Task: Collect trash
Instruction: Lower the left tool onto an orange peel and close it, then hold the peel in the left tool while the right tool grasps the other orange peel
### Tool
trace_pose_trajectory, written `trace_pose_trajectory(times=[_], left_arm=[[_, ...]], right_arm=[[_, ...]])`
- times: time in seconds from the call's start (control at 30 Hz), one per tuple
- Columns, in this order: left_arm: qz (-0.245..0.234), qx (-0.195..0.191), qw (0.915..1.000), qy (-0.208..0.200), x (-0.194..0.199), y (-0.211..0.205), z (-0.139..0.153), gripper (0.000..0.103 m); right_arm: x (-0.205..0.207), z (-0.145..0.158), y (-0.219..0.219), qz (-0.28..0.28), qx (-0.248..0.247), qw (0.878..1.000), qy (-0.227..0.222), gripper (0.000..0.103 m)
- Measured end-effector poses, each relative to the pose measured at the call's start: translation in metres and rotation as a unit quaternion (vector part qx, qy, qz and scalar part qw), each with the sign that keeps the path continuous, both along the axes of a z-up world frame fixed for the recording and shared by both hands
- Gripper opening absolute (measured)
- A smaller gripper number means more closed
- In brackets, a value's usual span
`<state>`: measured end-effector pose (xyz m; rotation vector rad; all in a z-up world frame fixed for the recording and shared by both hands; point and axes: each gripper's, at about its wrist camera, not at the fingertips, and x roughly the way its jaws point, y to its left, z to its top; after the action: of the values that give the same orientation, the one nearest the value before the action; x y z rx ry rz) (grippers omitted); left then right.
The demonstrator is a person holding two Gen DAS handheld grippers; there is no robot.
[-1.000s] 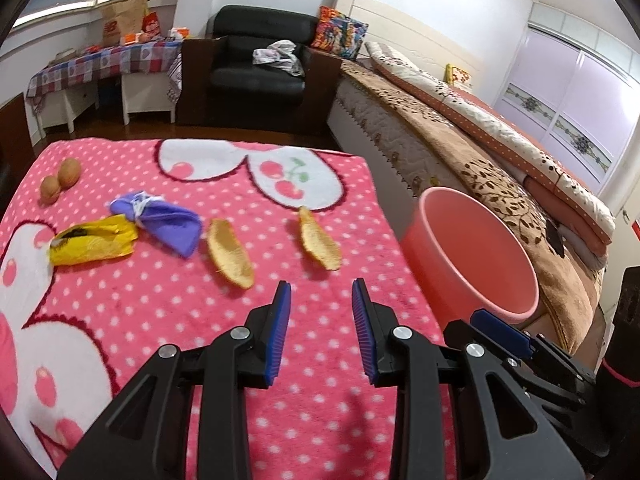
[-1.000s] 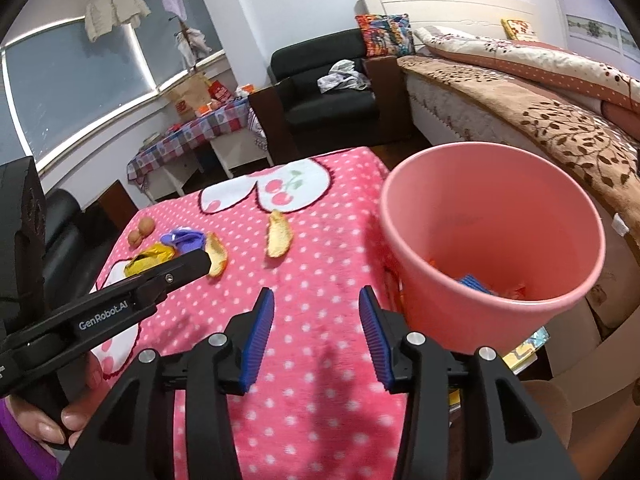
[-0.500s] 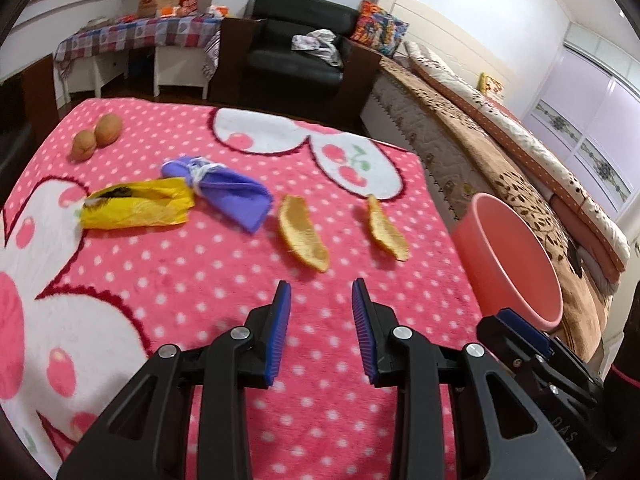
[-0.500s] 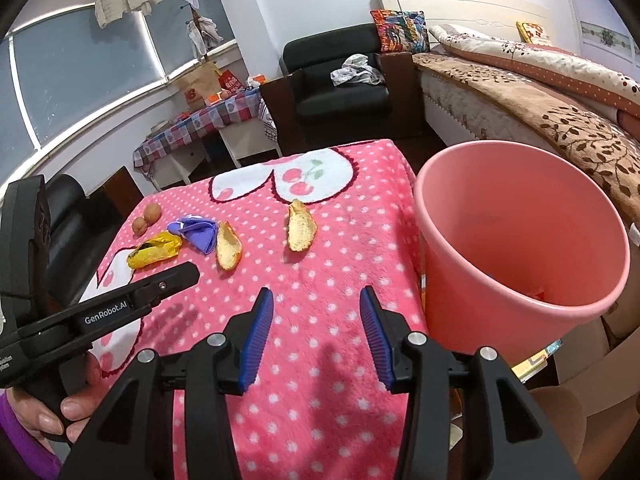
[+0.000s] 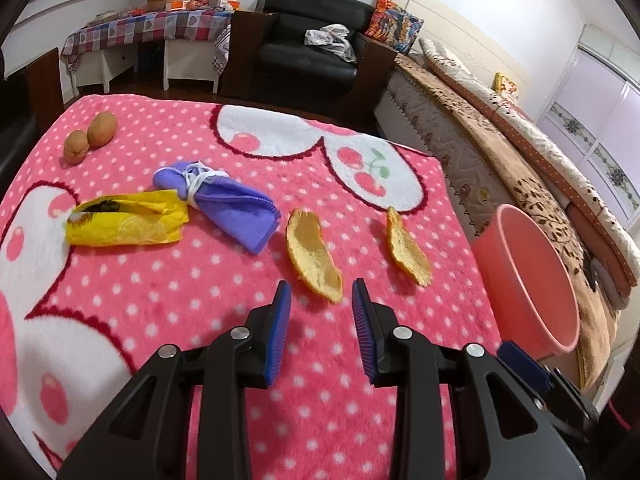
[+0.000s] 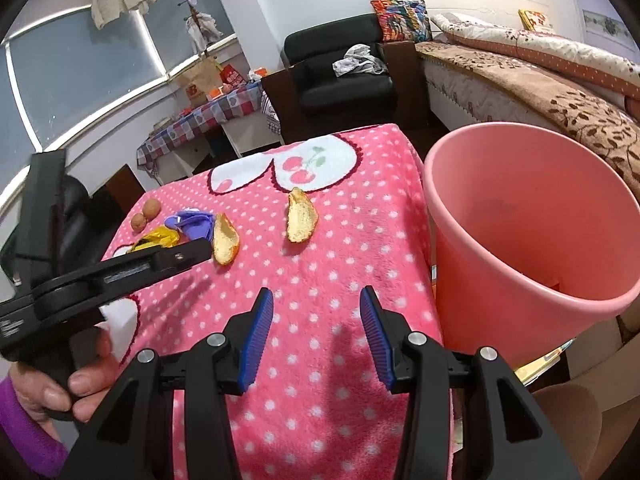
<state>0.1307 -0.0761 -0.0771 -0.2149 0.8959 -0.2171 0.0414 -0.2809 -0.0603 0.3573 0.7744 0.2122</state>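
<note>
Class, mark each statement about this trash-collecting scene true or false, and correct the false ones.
1. Two peels lie on the blanket. True.
2. The left gripper holds a peel. False: its jaws are open and hold nothing.
3. The pink bin stands beside the blanket's edge. True.
4. The yellow wrapper is in the bin. False: it lies on the blanket, touching the purple cloth.
5. The right gripper is shut. False: it is open.
</note>
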Motion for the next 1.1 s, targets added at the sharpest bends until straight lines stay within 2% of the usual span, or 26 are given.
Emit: trace_pose_trajectory(times=[0.13,0.2,0.23,0.33,0.43,0.63,0.73,0.9,1.1], left_arm=[[0.022,0.012,0.9995,0.02,0.015,-0.003,-0.011,0.031],[0.032,0.006,0.999,0.031,0.02,-0.004,-0.017,0.03],[0.035,0.01,0.999,0.027,0.019,-0.004,-0.016,0.022],[0.03,0.028,0.9989,0.02,0.019,-0.007,-0.017,0.01],[0.024,0.029,0.9992,0.01,0.016,-0.006,-0.017,0.004],[0.007,0.016,0.9999,0.002,0.002,0.002,-0.009,0.003],[0.003,0.006,1.0,0.001,-0.005,0.009,-0.007,0.003],[0.012,-0.009,0.9999,0.005,-0.011,0.025,-0.007,0.003],[0.009,-0.02,0.9998,0.004,-0.016,0.034,-0.005,0.003]], right_arm=[[0.0,0.0,-0.002,0.005,0.01,1.0,-0.003,0.045],[-0.001,0.0,-0.002,0.009,0.01,1.0,-0.006,0.045],[-0.001,0.0,-0.001,0.011,0.01,1.0,-0.005,0.045],[0.003,0.0,0.001,0.023,0.009,1.0,0.001,0.045],[0.014,0.003,0.003,0.03,0.005,1.0,0.006,0.045],[0.048,0.011,0.009,0.037,0.001,0.999,0.015,0.043],[0.067,0.009,0.015,0.044,-0.002,0.998,0.034,0.035],[0.09,0.004,0.023,0.036,-0.018,0.998,0.047,0.032],[0.107,-0.007,0.033,0.034,-0.034,0.997,0.064,0.022]])
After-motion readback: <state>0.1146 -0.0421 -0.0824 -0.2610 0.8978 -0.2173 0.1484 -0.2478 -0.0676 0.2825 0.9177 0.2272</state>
